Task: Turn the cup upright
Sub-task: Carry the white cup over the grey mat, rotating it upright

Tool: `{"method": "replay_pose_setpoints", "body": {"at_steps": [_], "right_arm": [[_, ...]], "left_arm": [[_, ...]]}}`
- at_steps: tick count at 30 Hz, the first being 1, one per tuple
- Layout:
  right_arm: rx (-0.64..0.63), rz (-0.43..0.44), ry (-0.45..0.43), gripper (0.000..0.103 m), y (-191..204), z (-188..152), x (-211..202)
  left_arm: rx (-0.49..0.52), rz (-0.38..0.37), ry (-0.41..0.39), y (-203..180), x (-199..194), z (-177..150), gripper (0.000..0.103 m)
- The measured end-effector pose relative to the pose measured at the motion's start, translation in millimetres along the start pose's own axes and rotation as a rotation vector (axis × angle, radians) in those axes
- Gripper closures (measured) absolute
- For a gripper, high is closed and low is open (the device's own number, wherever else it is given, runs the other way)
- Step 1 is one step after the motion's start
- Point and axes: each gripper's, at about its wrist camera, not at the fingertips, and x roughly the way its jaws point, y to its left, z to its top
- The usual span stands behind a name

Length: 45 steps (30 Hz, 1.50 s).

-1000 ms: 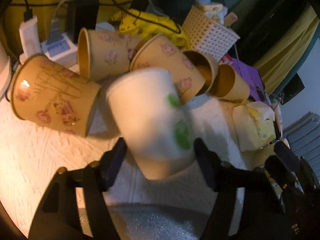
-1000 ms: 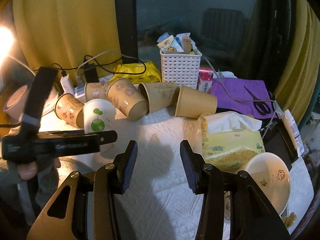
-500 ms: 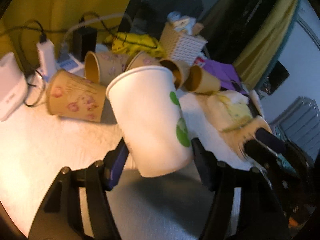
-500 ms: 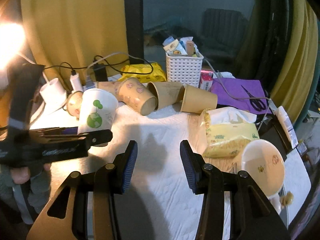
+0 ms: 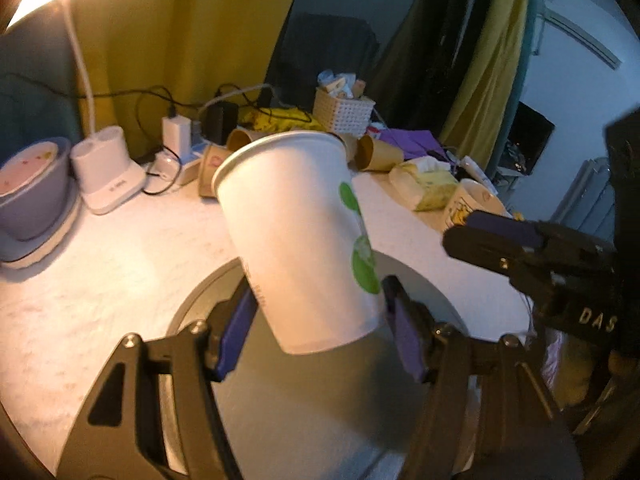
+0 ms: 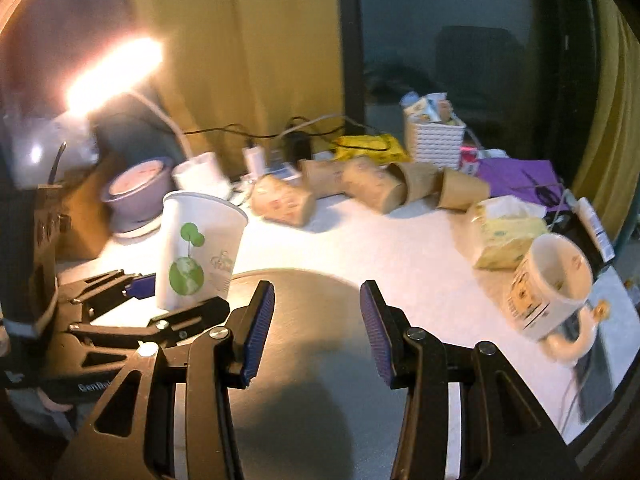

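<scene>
My left tongs pinch the white cup near its base, mouth up and tilted a little, above the grey disc on the worktop. My right tongs hang spread with nothing between them. Brown cups lie on their sides farther back.

Matt white paper cup – glossy ceramic mug, smooth grey round mat

White green-printed cup, mouth up, tilted.
</scene>
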Motion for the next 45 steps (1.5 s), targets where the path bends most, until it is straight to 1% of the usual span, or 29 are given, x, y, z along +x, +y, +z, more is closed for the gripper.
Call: {"method": "replay_pose_setpoints", "body": {"at_steps": [1, 2, 3, 4, 6, 8, 11, 14, 16, 23, 28, 35, 45], "right_arm": [[0.0, 0.01, 0.003, 0.045, 6, -3, -3], [-0.003, 0.015, 0.003, 0.04, 12, -6, -7], [-0.005, 0.025, 0.0, 0.033, 18, -10, -11], [-0.003, 0.037, -0.001, 0.032, 22, -13, -15], [0.017, 0.069, -0.006, 0.031, 30, -18, -24], [0.038, 0.094, -0.009, 0.031, 35, -24, -31], [0.069, 0.135, -0.009, 0.03, 42, -32, -39], [0.091, 0.167, 0.0, 0.029, 49, -41, -45], [0.105, 0.188, 0.004, 0.026, 55, -46, -49], [0.142, 0.246, 0.026, 0.025, 68, -59, -53], [0.158, 0.287, 0.033, 0.025, 72, -60, -51], [0.172, 0.367, 0.056, 0.025, 72, -58, -45], [0.221, 0.468, 0.108, 0.025, 63, -57, -33]], "left_arm": [[0.013, 0.005, -0.018, 0, -10, -7, 0.039], [0.022, 0.004, -0.031, -2, -16, -13, 0.039], [0.035, 0.002, -0.046, -3, -23, -19, 0.039], [0.044, 0.008, -0.054, -3, -28, -25, 0.039], [0.057, 0.013, -0.069, -2, -37, -37, 0.039], [0.057, 0.001, -0.076, -1, -45, -48, 0.039], [0.064, -0.003, -0.073, -2, -56, -64, 0.039], [0.077, -0.02, -0.085, -5, -68, -74, 0.039], [0.09, -0.03, -0.098, -6, -75, -80, 0.039], [0.133, -0.065, -0.153, -14, -96, -91, 0.039], [0.148, -0.062, -0.156, -16, -96, -93, 0.039], [0.214, -0.049, -0.175, -27, -93, -96, 0.039], [0.296, -0.078, -0.164, -46, -84, -99, 0.039]]}}
